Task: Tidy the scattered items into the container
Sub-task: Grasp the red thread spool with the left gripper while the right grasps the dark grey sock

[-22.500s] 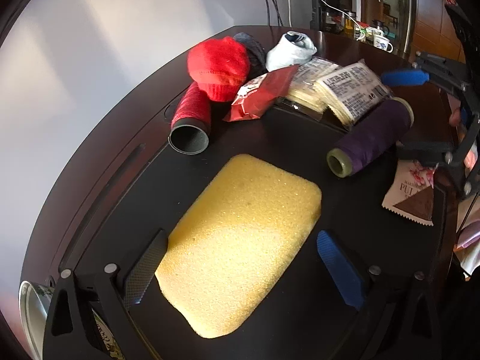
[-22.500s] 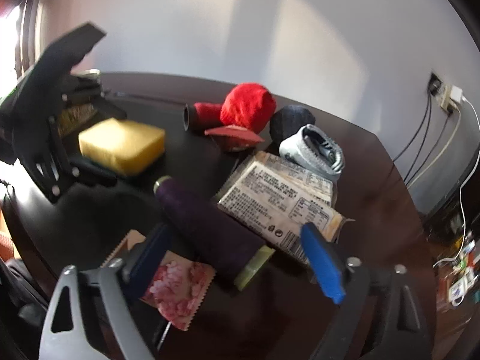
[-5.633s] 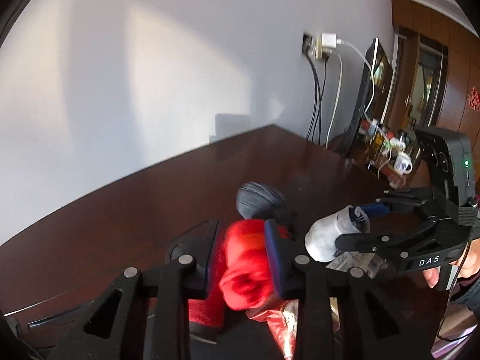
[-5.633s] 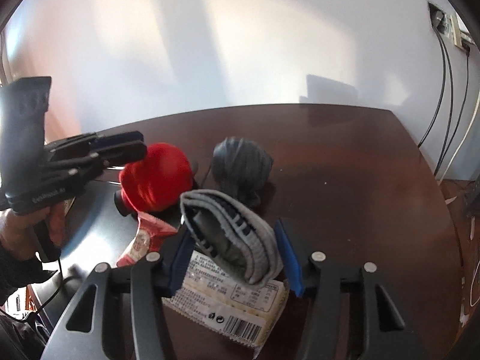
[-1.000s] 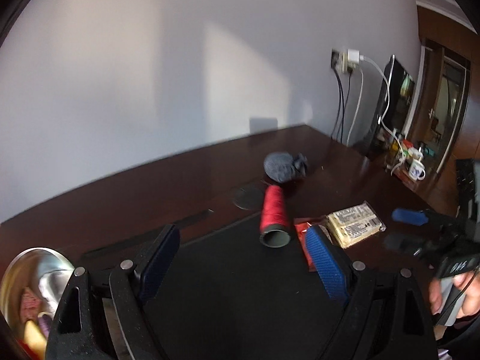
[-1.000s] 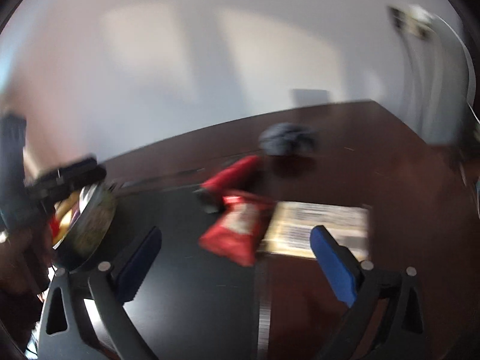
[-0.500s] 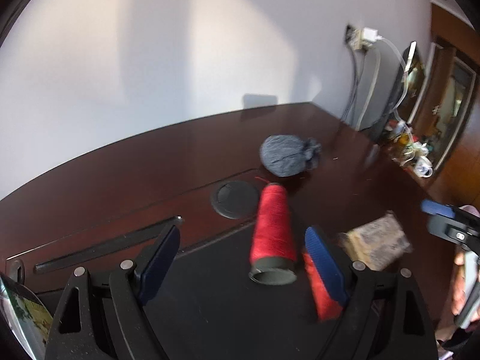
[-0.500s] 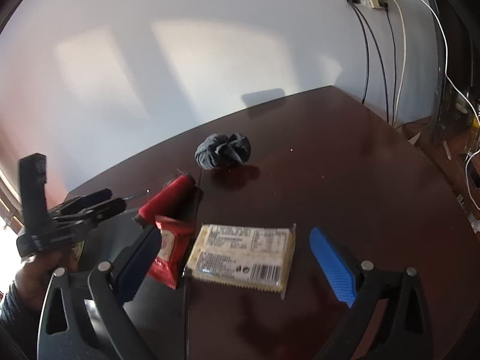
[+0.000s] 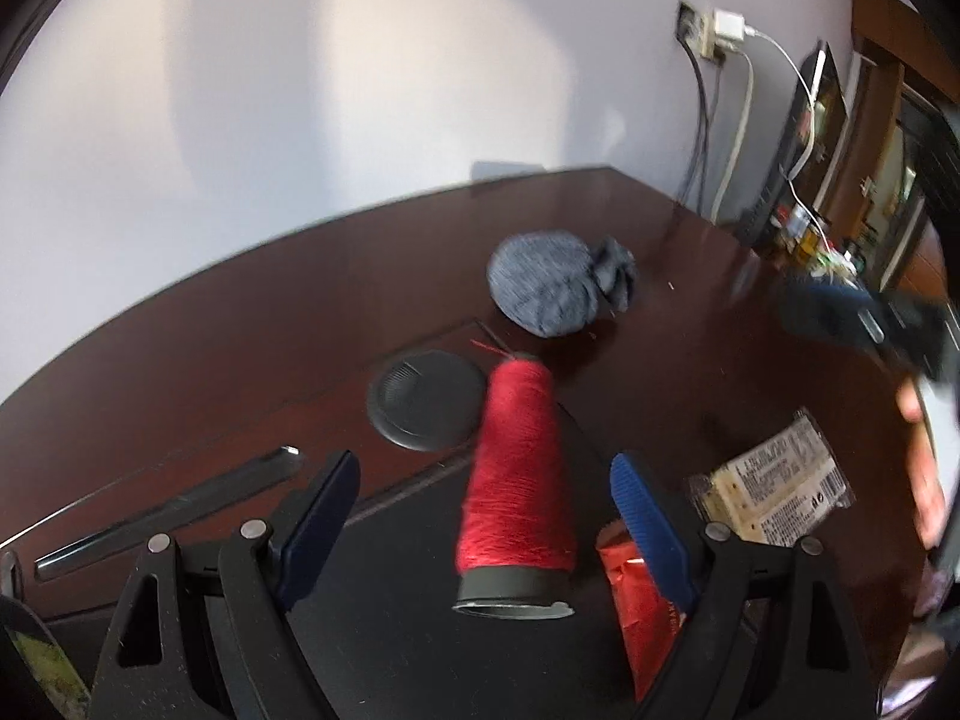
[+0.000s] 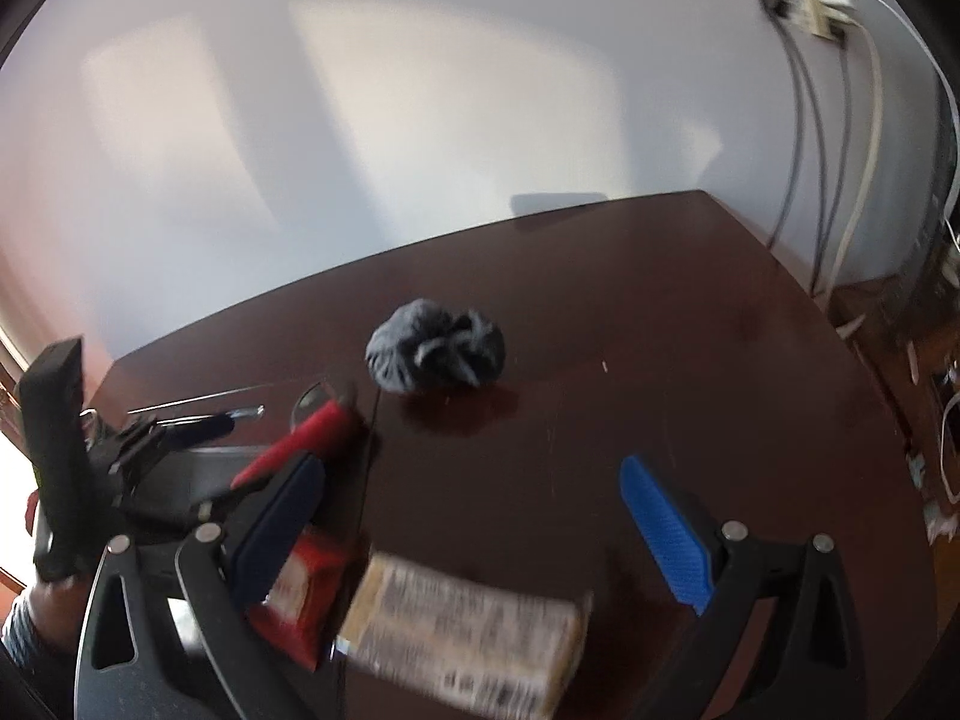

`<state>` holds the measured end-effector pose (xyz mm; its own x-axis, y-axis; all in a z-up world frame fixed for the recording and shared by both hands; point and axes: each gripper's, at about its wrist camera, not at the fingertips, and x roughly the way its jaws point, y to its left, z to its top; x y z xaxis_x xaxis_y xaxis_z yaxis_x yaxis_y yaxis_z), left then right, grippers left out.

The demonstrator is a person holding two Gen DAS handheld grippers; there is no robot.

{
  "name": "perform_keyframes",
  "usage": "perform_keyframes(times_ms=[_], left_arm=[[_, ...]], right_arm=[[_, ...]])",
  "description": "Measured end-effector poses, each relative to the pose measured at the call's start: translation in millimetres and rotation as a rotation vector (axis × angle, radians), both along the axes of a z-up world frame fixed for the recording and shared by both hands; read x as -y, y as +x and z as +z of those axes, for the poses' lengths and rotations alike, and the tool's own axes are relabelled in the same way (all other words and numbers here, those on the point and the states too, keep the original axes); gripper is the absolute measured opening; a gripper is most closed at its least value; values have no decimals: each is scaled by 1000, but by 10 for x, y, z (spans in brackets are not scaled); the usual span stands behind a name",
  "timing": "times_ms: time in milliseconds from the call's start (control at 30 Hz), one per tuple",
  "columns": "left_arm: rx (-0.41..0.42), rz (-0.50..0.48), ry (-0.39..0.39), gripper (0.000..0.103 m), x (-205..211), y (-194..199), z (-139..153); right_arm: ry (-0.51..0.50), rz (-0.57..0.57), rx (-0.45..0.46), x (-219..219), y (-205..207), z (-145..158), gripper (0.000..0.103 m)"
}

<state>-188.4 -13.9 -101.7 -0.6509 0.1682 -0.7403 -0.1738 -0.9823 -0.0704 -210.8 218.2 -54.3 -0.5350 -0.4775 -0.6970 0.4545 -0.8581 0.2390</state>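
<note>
1. Four loose items lie on the dark table [image 9: 660, 252]: one red thread spool [image 9: 517, 480], one grey sock ball [image 9: 552, 291], one red snack packet [image 9: 645, 606] and one pale cracker packet [image 9: 774, 483].
2. The left gripper [image 9: 486, 525] is spread wide with nothing in it; the spool lies between its fingers, touching neither.
3. The right gripper [image 10: 480, 534] is likewise spread and empty, above the cracker packet [image 10: 462, 630].
4. One container shows only as a sliver of rim [image 9: 24, 654] at the lower left.

The desk [image 10: 690, 324] is glossy dark wood. The red spool [image 9: 516, 468] is matt wound thread on a plastic core; the grey bundle [image 9: 549, 291] is knitted cloth; the cracker packet [image 9: 774, 492] is shiny clear film.
</note>
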Motion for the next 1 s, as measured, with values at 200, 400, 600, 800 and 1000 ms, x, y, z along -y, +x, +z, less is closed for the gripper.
perform_keyframes(times_ms=[200, 400, 600, 800, 1000], left_arm=[[57, -19, 28, 87, 21, -66, -79], [95, 1, 62, 87, 97, -118, -130], [96, -14, 73, 87, 73, -110, -140], [101, -19, 89, 87, 74, -85, -128], [94, -28, 89, 87, 44, -36, -89]], right_arm=[[45, 19, 20, 351, -490, -1, 101], [117, 39, 22, 660, -673, -86, 101], [184, 59, 21, 822, -729, -183, 96], [211, 81, 23, 867, -703, -222, 91], [225, 96, 20, 938, -662, -243, 89]])
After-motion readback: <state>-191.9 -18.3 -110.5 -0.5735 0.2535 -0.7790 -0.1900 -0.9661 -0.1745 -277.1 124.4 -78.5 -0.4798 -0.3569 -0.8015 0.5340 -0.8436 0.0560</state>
